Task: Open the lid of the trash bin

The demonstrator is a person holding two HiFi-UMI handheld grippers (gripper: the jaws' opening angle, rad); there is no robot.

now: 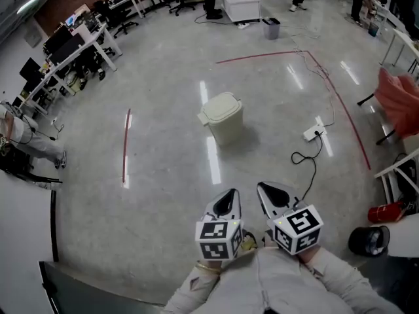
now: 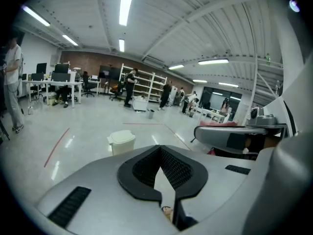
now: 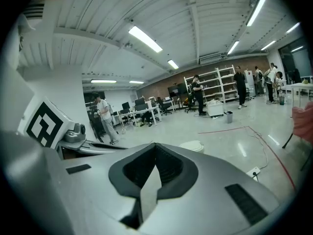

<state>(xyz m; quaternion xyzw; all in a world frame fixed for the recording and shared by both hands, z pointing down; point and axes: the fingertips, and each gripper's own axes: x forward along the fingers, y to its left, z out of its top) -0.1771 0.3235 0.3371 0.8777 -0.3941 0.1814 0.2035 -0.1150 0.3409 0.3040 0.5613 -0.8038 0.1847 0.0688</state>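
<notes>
A cream trash bin (image 1: 221,117) stands alone on the grey floor, its lid down. It sits well ahead of both grippers, with open floor between. The left gripper view shows the bin (image 2: 121,142) just past the jaws, to the left. In the right gripper view only the lid of the bin (image 3: 194,145) peeks over the gripper body. My left gripper (image 1: 229,195) and right gripper (image 1: 267,188) are held side by side close to my body. Each has its jaw tips together and holds nothing. The left gripper (image 2: 159,149) and the right gripper (image 3: 155,147) both point toward the bin.
A white power strip (image 1: 313,133) with a black cable lies right of the bin. Red tape lines (image 1: 126,144) mark the floor. Desks with monitors (image 1: 72,48) line the far left. A chair with red cloth (image 1: 399,97), a fire extinguisher (image 1: 386,211) and a black round object (image 1: 368,241) stand at the right. People stand far back.
</notes>
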